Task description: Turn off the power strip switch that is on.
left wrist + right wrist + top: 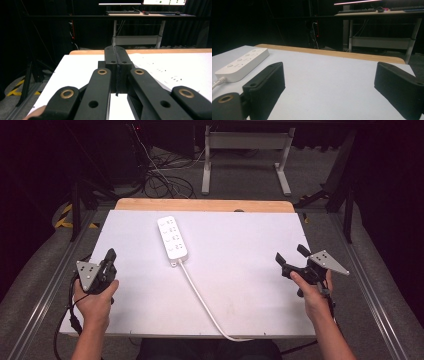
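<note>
Jaws of our left gripper point(111, 254) pressed together empty, right gripper point(290, 255) spread; power strip point(172, 237) lies lengthwise ahead between us, nearer the left.

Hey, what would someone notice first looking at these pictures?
A white power strip lies on the white table, left of centre toward the far edge, its cable running to the near edge. The left gripper is shut on nothing at the left side; the right gripper gapes open at the right side.
</note>
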Motion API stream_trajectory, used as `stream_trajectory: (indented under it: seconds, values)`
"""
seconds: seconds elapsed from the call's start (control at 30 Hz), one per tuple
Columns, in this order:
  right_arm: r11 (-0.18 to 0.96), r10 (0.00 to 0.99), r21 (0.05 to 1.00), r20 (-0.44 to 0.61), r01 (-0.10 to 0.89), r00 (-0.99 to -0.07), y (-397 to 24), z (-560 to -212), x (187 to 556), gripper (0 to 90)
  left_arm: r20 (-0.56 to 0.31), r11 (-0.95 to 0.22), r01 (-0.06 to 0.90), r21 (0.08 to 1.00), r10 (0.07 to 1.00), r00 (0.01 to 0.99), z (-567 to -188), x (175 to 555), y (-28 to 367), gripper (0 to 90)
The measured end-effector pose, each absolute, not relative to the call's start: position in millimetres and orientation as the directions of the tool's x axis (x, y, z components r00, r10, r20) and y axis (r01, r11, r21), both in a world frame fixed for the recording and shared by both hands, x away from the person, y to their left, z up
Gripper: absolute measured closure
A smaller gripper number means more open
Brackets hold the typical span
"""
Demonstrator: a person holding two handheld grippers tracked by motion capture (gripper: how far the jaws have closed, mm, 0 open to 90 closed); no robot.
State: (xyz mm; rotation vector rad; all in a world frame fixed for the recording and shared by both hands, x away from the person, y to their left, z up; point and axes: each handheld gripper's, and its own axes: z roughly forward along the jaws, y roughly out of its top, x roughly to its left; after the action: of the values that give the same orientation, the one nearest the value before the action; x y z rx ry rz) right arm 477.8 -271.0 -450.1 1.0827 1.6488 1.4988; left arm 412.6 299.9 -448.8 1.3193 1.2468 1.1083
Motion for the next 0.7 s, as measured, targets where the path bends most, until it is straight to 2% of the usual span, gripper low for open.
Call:
stream_trajectory:
  seconds: [0.37, 0.7]
  values:
    - [0.018, 0.891, 0.989, 0.049, 0.145, -0.452, -270, -450, 474, 9.6, 0.01, -0.02, 0.098, 0.995, 0.995, 0.104, -448, 420, 292, 90.0]
    - [0.01, 0.895, 0.989, 0.056, 0.147, -0.442, -273, -450, 472, 9.8, 0.058, -0.082, 0.102, 0.991, 0.974, 0.217, -444, 441, 275, 90.0]
